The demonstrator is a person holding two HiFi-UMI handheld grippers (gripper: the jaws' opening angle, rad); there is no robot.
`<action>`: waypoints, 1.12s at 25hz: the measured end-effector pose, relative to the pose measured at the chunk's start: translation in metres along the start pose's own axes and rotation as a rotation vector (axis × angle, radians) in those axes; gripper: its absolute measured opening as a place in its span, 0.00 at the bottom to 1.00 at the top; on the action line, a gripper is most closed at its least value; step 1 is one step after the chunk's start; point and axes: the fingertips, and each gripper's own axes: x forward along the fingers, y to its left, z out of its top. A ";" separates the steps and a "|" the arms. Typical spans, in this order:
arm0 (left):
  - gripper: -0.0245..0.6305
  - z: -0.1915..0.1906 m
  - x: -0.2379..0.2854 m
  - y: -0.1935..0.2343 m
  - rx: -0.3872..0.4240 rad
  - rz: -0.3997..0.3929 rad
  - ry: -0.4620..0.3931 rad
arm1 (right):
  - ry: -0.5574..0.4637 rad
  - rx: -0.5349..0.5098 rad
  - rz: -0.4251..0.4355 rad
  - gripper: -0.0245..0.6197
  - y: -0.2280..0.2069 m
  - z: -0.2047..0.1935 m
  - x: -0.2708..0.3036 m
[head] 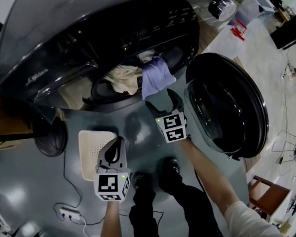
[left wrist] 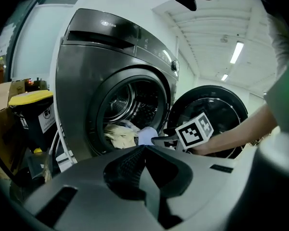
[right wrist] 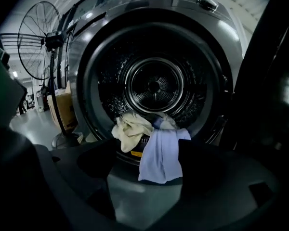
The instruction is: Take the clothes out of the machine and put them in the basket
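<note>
A dark front-loading machine [head: 89,28] stands with its round door [head: 227,107] swung open to the right. At the drum mouth a light blue cloth [head: 157,75] [right wrist: 161,153] hangs over the rim, and a cream cloth [head: 123,78] [right wrist: 130,129] lies bunched beside it. My right gripper [head: 161,98] is just below the blue cloth, jaws open, nothing between them. Its marker cube [left wrist: 195,131] shows in the left gripper view. My left gripper [head: 118,142] [left wrist: 144,148] hangs lower, over the white basket [head: 89,154], shut and empty.
A standing fan [right wrist: 38,40] is left of the machine, its base [head: 49,137] on the floor beside the basket. A power strip [head: 69,214] with its cable lies at the lower left. A cardboard box and a black bin [left wrist: 33,114] sit to the machine's left.
</note>
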 end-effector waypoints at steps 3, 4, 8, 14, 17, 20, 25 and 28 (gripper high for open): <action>0.07 -0.006 0.012 0.005 0.004 -0.002 -0.010 | 0.005 -0.033 -0.021 0.66 -0.014 -0.004 0.029; 0.07 -0.008 0.016 0.008 0.007 -0.001 -0.013 | 0.005 -0.042 -0.028 0.66 -0.020 -0.004 0.040; 0.07 -0.016 0.034 0.019 0.011 0.005 -0.023 | 0.010 -0.048 -0.067 0.67 -0.041 -0.006 0.080; 0.07 -0.028 0.050 0.035 0.022 0.016 -0.034 | 0.043 -0.090 -0.119 0.67 -0.058 -0.021 0.122; 0.07 -0.036 0.054 0.041 0.017 0.016 -0.021 | 0.052 -0.138 -0.146 0.67 -0.061 -0.027 0.131; 0.07 -0.035 0.059 0.041 0.005 0.013 -0.024 | 0.061 -0.150 -0.144 0.66 -0.062 -0.031 0.136; 0.07 -0.037 0.061 0.044 0.012 0.013 -0.037 | 0.074 -0.118 -0.163 0.29 -0.071 -0.035 0.134; 0.07 -0.043 0.058 0.046 0.011 0.018 -0.033 | 0.123 -0.113 -0.158 0.18 -0.074 -0.035 0.130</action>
